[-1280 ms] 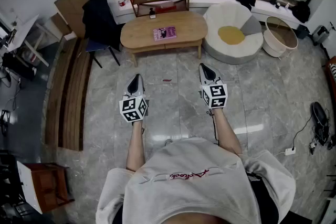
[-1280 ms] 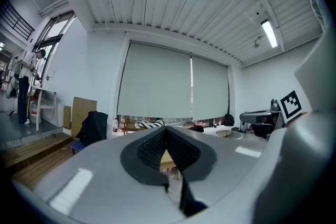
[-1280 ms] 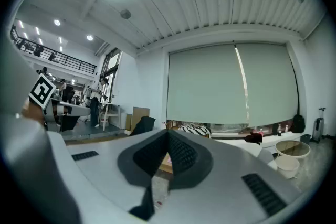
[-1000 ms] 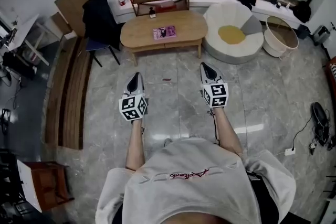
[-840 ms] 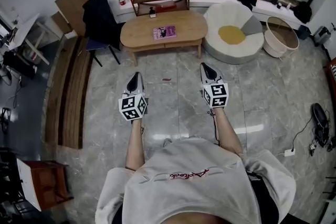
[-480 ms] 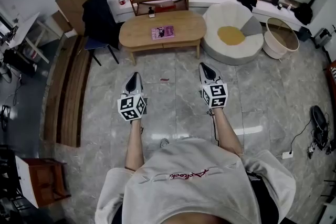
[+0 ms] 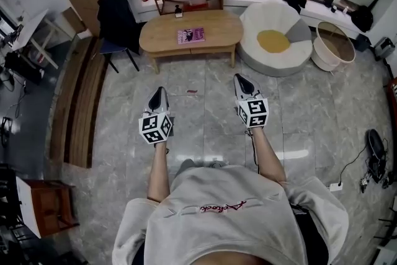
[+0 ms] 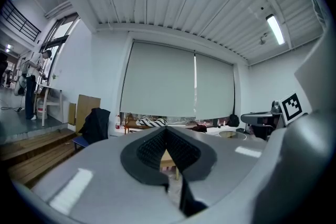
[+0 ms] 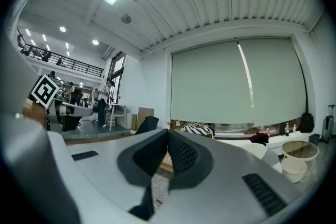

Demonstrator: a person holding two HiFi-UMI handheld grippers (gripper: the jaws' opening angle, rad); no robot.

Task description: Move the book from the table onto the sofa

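The left gripper (image 7: 159, 92) and right gripper (image 7: 239, 78) are held pressed together, empty, above open floor (image 7: 200, 80). Ahead, the pink book (image 7: 190, 35) is seen flat on the oval table (image 7: 216, 24); the round white sofa (image 7: 263, 14) is set just beside its right end, a draped chair (image 7: 115, 20) by its left.

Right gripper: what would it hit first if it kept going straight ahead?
Probably the wooden table, though the right gripper might pass above it; height is unclear.
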